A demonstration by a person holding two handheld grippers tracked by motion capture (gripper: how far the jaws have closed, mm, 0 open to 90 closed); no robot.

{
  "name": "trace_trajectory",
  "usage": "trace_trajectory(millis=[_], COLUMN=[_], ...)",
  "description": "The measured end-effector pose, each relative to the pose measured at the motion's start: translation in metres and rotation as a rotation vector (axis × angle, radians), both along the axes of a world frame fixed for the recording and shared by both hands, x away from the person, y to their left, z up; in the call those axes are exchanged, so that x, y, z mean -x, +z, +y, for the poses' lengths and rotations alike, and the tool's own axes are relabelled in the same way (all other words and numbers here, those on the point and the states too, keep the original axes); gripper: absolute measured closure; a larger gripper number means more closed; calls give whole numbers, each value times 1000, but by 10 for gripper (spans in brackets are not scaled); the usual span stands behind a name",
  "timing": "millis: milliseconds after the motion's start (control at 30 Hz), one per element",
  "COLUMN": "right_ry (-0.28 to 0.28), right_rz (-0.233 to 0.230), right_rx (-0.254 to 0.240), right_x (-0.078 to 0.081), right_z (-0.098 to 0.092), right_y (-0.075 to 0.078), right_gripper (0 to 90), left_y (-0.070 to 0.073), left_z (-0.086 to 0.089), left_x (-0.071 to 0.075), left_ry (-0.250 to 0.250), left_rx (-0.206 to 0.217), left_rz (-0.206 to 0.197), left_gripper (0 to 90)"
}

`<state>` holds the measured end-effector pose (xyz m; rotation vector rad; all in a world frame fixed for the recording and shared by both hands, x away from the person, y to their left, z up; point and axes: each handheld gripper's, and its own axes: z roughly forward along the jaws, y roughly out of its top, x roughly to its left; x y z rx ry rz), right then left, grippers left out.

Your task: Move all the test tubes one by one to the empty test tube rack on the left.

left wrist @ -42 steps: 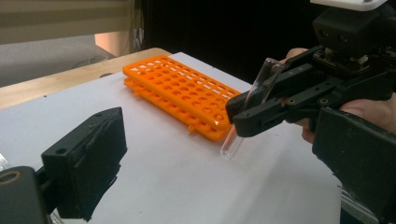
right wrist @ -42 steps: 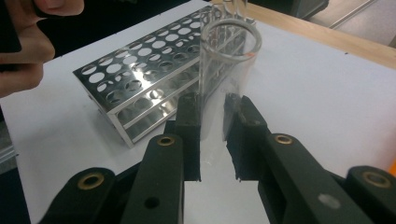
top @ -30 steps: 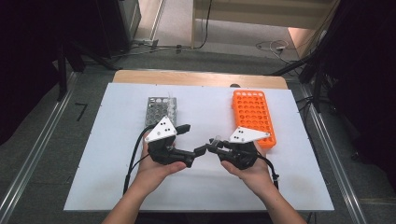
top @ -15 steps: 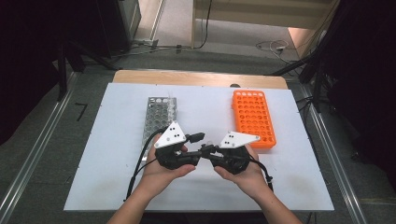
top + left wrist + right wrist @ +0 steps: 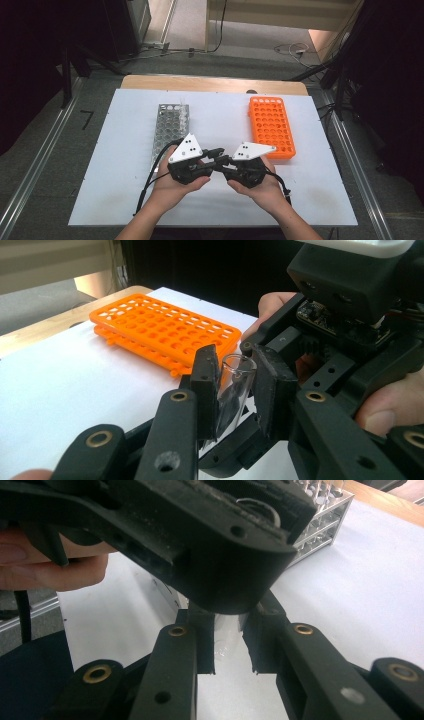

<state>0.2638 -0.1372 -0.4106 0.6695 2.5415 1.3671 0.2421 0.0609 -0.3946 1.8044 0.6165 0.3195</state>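
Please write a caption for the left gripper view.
Left claw shut on clear tube, orange rack behind.

Tube (image 5: 234, 385): the lower end is hidden behind the left gripper (image 5: 235, 390), and in the right gripper view the upper end is covered by the left gripper body (image 5: 200, 540); contents cannot be determined. In the high view the tube is too small to make out between the gripper tips.

Metal rack (image 5: 169, 131): the near end is hidden behind the left gripper's grey plate (image 5: 186, 148). Its tubes are too small to count; in the right gripper view the rack (image 5: 320, 515) is cut off by the top edge.

Orange rack (image 5: 160, 330): the far end is blurred, the right corner hidden behind the right gripper (image 5: 350, 340)
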Motion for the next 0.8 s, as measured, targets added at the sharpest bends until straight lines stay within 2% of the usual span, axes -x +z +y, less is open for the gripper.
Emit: trace_trajectory(millis=[233, 400, 467, 567, 800], right_ry=[3, 13, 23, 31, 37], right_rz=[8, 8, 6, -20, -21], right_rx=[-5, -24, -35, -33, -37], right_x=[-1, -2, -2, -1, -3], right_z=[0, -3, -3, -3, -6], right_y=[-1, 0, 0, 1, 1], right_gripper=[739, 712, 630, 483, 199], left_y=[0, 2, 2, 3, 7], left_z=[1, 3, 4, 6, 12], left_x=[0, -1, -2, -3, -6], left_ry=[16, 24, 30, 38, 52], left_rx=[-11, 13, 20, 25, 49], left_rz=[-17, -12, -16, -22, -24], left_gripper=[747, 754, 754, 754, 755])
